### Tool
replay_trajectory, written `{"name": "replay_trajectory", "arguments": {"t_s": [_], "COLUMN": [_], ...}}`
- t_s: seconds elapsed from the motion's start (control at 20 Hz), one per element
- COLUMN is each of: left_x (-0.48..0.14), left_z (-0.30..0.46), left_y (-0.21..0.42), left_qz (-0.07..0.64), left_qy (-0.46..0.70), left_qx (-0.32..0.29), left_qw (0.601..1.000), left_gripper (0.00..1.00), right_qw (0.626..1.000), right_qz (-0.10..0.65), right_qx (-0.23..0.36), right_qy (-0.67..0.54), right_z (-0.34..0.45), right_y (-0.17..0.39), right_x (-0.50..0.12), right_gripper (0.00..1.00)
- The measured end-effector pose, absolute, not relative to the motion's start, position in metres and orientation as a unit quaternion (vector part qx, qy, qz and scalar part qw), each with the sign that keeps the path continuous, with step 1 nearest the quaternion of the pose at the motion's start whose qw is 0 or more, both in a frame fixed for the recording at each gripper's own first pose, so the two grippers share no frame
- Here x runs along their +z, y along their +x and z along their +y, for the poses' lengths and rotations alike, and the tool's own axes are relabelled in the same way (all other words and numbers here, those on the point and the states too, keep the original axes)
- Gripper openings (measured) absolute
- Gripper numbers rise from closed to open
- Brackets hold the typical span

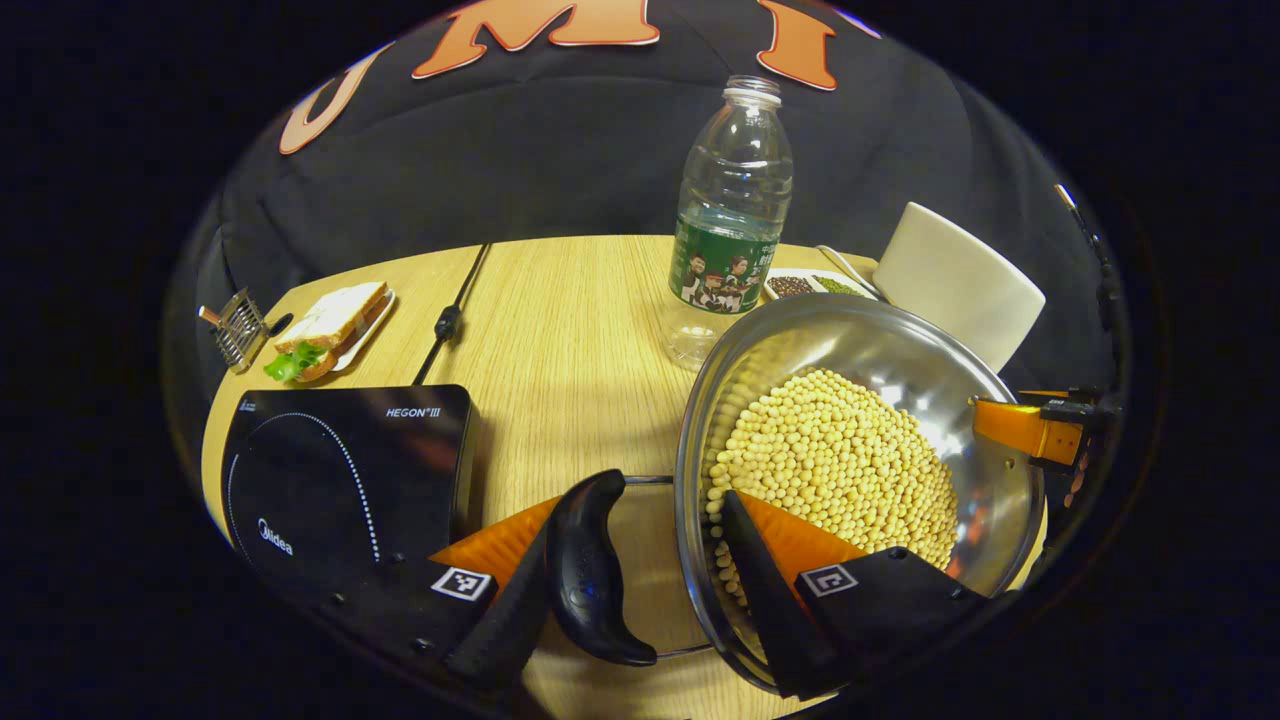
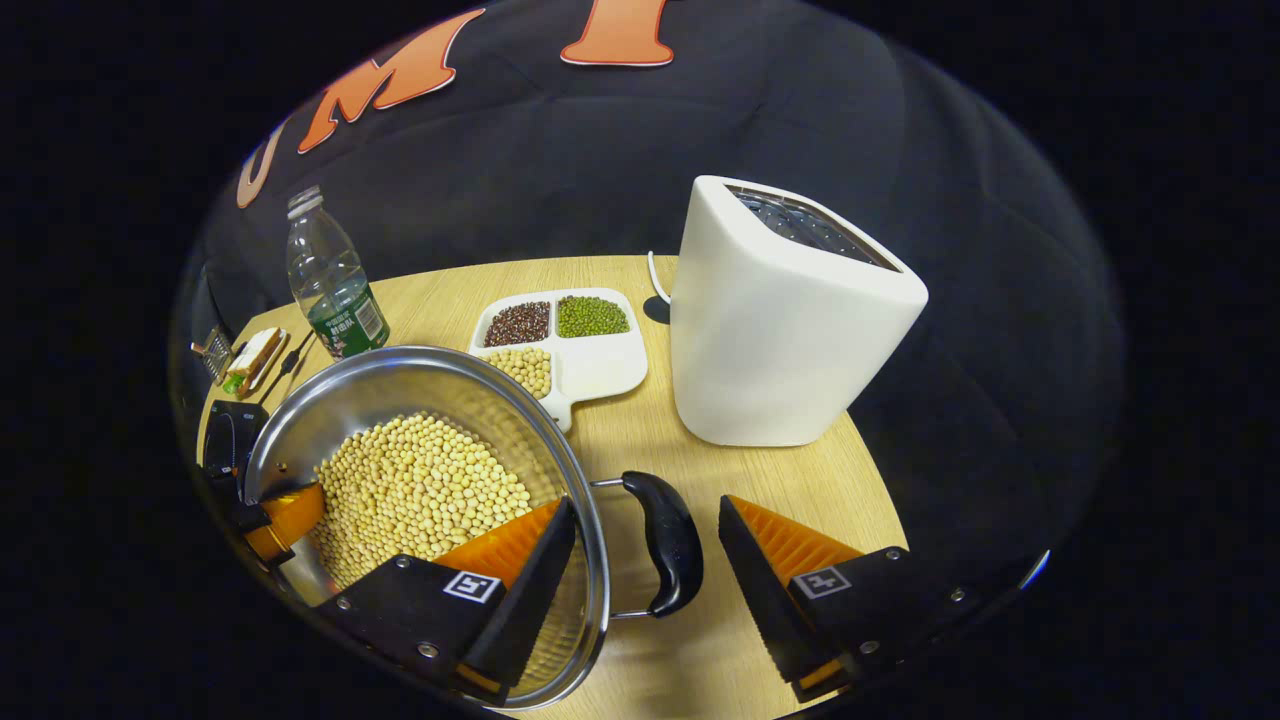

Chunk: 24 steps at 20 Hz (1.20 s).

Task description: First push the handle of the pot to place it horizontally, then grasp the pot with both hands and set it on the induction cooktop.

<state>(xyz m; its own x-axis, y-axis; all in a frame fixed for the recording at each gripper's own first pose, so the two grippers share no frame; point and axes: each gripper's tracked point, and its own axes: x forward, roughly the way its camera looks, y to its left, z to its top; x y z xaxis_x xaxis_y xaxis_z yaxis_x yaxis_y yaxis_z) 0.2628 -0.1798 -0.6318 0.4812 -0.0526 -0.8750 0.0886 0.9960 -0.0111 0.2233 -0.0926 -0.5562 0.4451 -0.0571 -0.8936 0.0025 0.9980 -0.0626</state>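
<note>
Steel pot [image 1: 985,400], full of round pale beans [image 1: 840,465], sits on the wooden tabletop [image 1: 570,330] beside the glossy cooktop [image 1: 340,470]. In the left gripper view, the left gripper [image 1: 640,575] gapes wide, straddling one curved handle [image 1: 590,570]. In the right gripper view, the right gripper [image 2: 645,560] is equally spread around the other handle [image 2: 668,540].

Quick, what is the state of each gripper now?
Left gripper: open, fingers straddling one pot handle, not pressing.
Right gripper: open around the other handle.
</note>
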Motion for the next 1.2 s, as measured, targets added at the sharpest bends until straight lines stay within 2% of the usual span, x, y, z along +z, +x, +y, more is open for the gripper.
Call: {"name": "replay_trajectory", "arguments": {"t_s": [0.1,0.15,0.55,0.6,0.8,0.9,0.95,1.0,1.2], "left_x": [-0.631,-0.63,-0.627,-0.629,-0.628,-0.625,-0.624,-0.622,-0.611], "left_z": [-0.18,-0.181,-0.182,-0.182,-0.183,-0.181,-0.18,-0.179,-0.176], "left_y": [0.265,0.266,0.273,0.276,0.276,0.274,0.272,0.272,0.271], "left_qz": [0.5,0.497,0.482,0.48,0.474,0.472,0.472,0.472,0.465], "left_qy": [0.014,0.013,0.007,0.004,0.005,-0.002,-0.007,-0.009,-0.003], "left_qx": [-0.04,-0.042,-0.046,-0.046,-0.048,-0.047,-0.044,-0.043,-0.044], "left_qw": [0.865,0.867,0.875,0.876,0.879,0.88,0.88,0.881,0.884], "left_gripper": [1.0,0.93,0.77,0.79,0.76,0.76,0.72,0.75,0.72], "right_qw": [0.848,0.85,0.845,0.844,0.842,0.845,0.845,0.846,0.845], "right_qz": [0.529,0.525,0.531,0.534,0.537,0.533,0.533,0.533,0.533], "right_qx": [-0.011,-0.009,-0.015,-0.018,-0.026,-0.031,-0.034,-0.035,-0.038], "right_qy": [-0.036,-0.042,-0.06,-0.05,-0.042,-0.027,-0.02,-0.017,0.001], "right_z": [-0.09,-0.089,-0.089,-0.088,-0.088,-0.087,-0.087,-0.087,-0.083], "right_y": [0.222,0.224,0.216,0.214,0.207,0.202,0.199,0.196,0.186], "right_x": [-0.56,-0.559,-0.556,-0.556,-0.553,-0.551,-0.55,-0.549,-0.545], "right_gripper": [0.84,0.77,0.72,0.72,0.64,0.57,0.54,0.57,0.56]}}
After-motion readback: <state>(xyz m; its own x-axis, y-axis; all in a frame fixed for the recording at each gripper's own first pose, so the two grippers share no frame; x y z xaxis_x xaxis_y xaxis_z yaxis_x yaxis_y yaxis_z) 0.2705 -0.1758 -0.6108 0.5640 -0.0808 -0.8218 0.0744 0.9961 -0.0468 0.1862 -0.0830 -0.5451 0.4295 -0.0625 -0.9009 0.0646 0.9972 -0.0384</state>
